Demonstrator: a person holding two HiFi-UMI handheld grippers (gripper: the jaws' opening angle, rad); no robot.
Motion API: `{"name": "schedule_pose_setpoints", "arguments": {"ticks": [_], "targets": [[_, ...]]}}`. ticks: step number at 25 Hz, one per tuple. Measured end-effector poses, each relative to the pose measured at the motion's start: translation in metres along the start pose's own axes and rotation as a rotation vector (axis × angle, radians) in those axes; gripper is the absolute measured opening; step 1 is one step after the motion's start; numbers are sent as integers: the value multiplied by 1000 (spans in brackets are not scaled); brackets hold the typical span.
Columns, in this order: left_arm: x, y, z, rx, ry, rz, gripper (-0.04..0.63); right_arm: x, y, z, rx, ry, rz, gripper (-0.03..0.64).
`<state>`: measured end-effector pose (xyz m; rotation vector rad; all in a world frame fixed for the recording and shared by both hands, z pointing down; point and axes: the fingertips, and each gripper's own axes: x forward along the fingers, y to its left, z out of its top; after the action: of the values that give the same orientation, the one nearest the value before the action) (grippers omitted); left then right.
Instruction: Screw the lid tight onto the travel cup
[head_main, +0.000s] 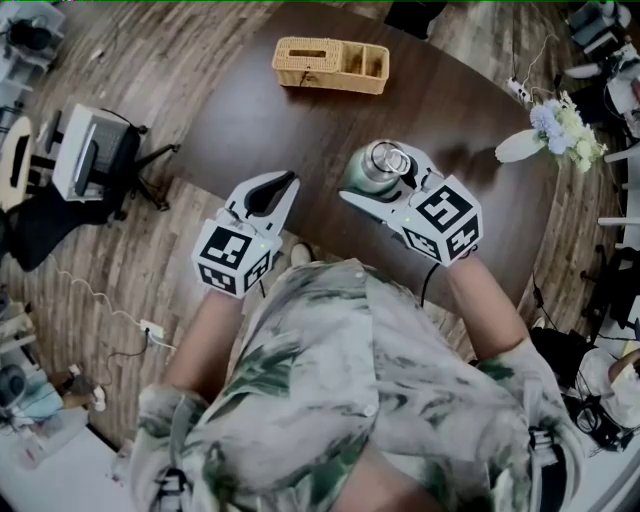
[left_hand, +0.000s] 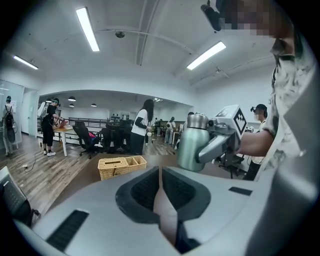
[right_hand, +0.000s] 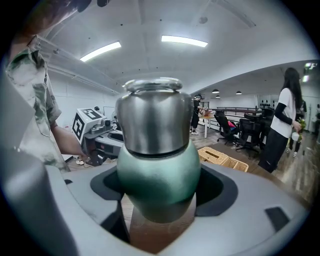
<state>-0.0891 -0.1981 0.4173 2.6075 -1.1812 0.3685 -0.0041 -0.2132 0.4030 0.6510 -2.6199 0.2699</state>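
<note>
The right gripper (head_main: 378, 182) grasps the green cup (right_hand: 157, 175) between its fingers, hiding its base. The left gripper (left_hand: 160, 182) is clenched on nothing.

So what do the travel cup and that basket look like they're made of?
Travel cup: likely metal, matte green coated body under a brushed steel-looking top with soft reflections. Basket: woven wicker or rattan, judging by its tan ribbed weave.

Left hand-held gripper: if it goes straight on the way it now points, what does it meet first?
Probably the bare table top, because the left hand-held gripper tilts slightly down. Further along that line stands the wicker basket; the travel cup stays off to the right. Depth is hard to judge here.
</note>
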Motion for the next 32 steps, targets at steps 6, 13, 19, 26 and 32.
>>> {"name": "schedule_pose_setpoints", "arguments": {"ticks": [6, 13, 19, 26, 32], "targets": [[-1, -3, -7, 4, 26, 14, 23, -1, 2, -2, -13, 3, -1, 399], [0, -2, -13, -44, 35, 12, 23, 1, 0, -3, 2, 2, 0, 399], [1, -4, -15, -51, 37, 3, 23, 1, -1, -4, -1, 7, -3, 399], [2, -5, -19, -60, 49, -8, 23, 5, -3, -4, -6, 9, 0, 399], [-1, -1, -21, -67, 51, -6, 23, 9, -2, -2, -9, 13, 1, 398]]}}
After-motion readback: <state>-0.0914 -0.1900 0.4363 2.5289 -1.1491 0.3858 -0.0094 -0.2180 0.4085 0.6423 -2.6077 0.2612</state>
